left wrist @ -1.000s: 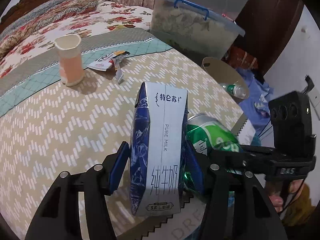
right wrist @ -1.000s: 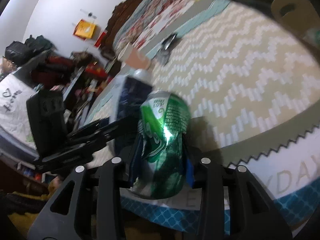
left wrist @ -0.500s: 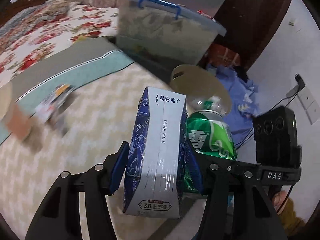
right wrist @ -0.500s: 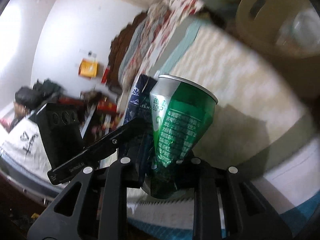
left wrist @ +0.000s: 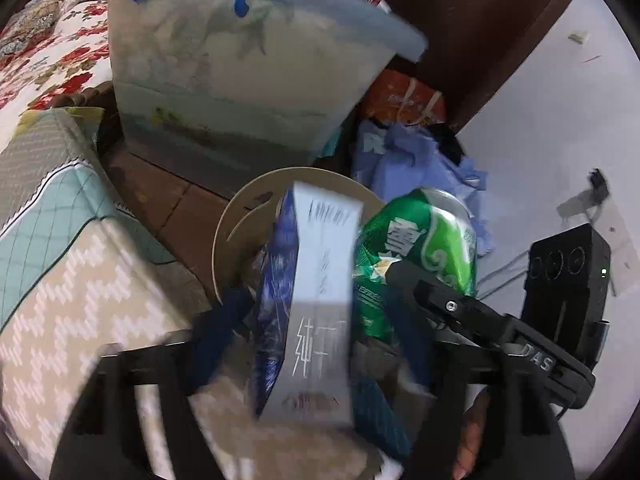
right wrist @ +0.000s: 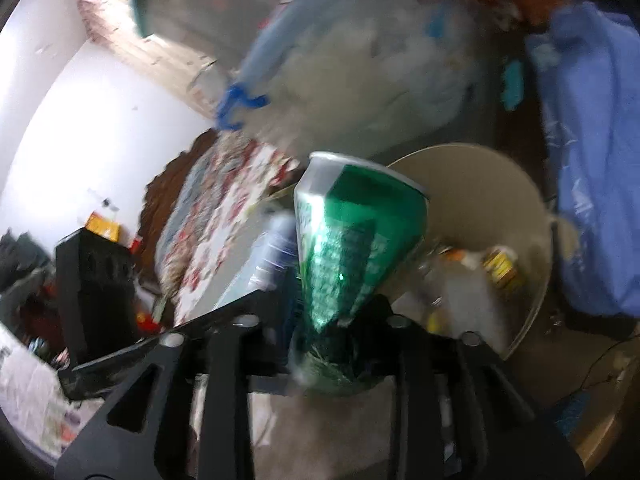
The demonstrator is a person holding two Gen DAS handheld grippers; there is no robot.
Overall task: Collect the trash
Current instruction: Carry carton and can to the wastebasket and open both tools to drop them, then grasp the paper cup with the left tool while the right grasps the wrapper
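Note:
A blue and white milk carton (left wrist: 320, 300) stands blurred between the jaws of my left gripper (left wrist: 312, 304). Those jaws are opening and the left pad has come away from the carton. My right gripper (right wrist: 330, 312) has a dented green can (right wrist: 352, 240) between its pads. Its jaws are starting to open, but the pads still press on the can's crushed lower part. Both grippers hang side by side over a round beige bin (left wrist: 224, 248) on the floor. In the right wrist view the bin (right wrist: 480, 168) holds a plastic bottle (right wrist: 460, 280) and other scraps.
The bed with the zigzag cover (left wrist: 60, 300) lies to the left. A large clear storage box with blue handles (left wrist: 240, 80) stands behind the bin. Blue cloth (left wrist: 420, 160) and an orange bag (left wrist: 404, 100) lie on the floor to the right. A hand shows under the right gripper.
Both grippers swung off the bed to above the bin, carrying carton and can. The left jaws have spread away from the carton. The paper cup and wrapper on the bed have left the view.

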